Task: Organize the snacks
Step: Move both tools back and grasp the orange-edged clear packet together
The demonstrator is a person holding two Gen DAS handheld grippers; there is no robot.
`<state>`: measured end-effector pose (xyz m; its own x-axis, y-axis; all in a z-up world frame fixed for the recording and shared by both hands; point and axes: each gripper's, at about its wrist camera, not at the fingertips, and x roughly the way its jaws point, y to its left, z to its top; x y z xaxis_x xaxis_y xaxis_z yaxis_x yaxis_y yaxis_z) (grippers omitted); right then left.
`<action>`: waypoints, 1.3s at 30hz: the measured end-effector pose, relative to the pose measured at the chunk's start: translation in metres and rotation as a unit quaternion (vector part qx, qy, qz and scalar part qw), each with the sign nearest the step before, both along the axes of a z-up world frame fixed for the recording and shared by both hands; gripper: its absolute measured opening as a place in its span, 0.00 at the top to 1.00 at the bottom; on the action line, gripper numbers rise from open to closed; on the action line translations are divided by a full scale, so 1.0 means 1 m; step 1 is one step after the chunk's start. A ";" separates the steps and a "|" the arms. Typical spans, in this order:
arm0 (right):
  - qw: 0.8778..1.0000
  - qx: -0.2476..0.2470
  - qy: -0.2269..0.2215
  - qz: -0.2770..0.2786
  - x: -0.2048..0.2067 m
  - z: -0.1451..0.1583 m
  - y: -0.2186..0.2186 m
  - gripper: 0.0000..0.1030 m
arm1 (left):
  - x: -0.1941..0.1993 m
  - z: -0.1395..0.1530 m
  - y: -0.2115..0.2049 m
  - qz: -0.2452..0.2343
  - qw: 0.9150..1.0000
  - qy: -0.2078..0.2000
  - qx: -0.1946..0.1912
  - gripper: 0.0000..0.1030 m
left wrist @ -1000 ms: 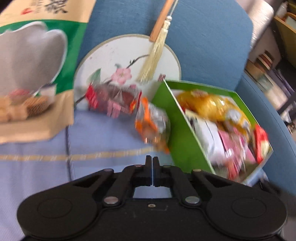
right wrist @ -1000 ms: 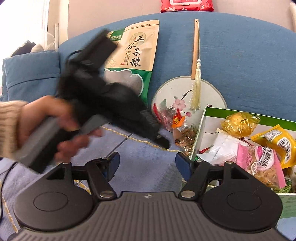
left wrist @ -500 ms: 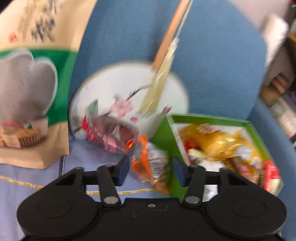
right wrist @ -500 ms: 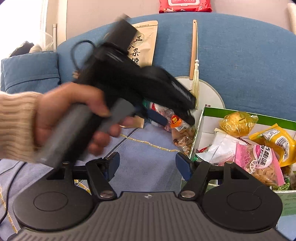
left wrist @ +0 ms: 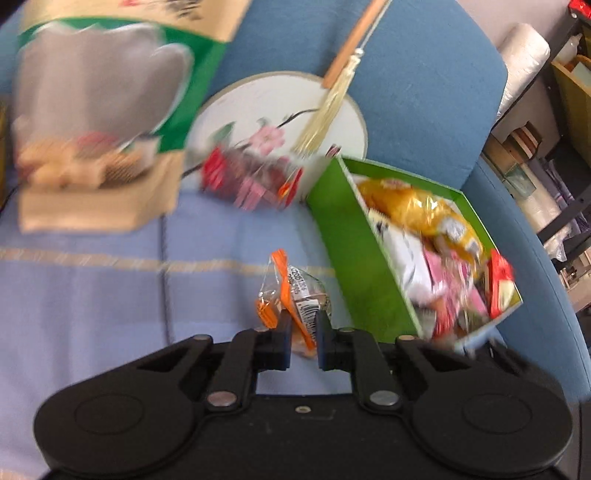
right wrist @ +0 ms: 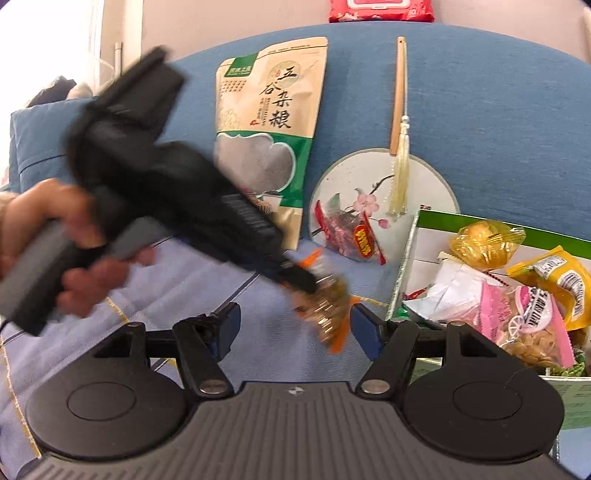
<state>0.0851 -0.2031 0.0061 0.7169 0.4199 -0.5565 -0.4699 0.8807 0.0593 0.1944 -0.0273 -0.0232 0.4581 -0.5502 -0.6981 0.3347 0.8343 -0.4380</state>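
My left gripper is shut on a small clear snack packet with orange edges, held above the blue cloth just left of the green box. The right wrist view shows the same packet hanging from the left gripper. The green box holds several snack packs. A red snack packet lies on the round fan; it also shows in the right wrist view. My right gripper is open and empty below the hanging packet.
A big green and beige grain bag leans on the blue sofa back. The fan's wooden handle and tassel stand beside it. A red wipes pack sits on top of the sofa. Shelves are at the right.
My left gripper opened, closed on the orange-edged packet and pulled it back and up from beside the box. The right gripper has not moved.
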 end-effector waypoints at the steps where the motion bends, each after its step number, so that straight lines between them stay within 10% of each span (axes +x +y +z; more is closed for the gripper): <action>1: 1.000 0.001 0.004 0.005 0.000 -0.001 0.002 0.00 | -0.006 0.000 0.005 -0.002 1.000 0.000 0.001 1.00; 7: 0.999 -0.016 0.008 0.043 -0.003 -0.015 0.021 0.00 | -0.012 -0.001 0.013 -0.006 1.000 0.017 -0.010 0.86; 12: 0.998 -0.043 -0.022 0.043 0.002 -0.021 0.032 0.00 | -0.018 0.006 0.023 0.011 1.000 -0.018 0.007 0.17; 24: 0.996 -0.083 -0.013 0.044 0.023 -0.039 0.047 0.00 | -0.016 0.001 0.019 0.020 0.999 -0.032 0.027 0.26; 28: 0.996 -0.085 -0.012 0.033 0.022 -0.035 0.043 0.39 | -0.019 0.007 0.015 0.037 0.996 -0.047 0.063 0.28; 39: 0.994 -0.083 -0.009 0.071 0.007 -0.035 0.053 0.36 | -0.035 0.018 0.012 0.022 0.996 -0.051 0.074 0.26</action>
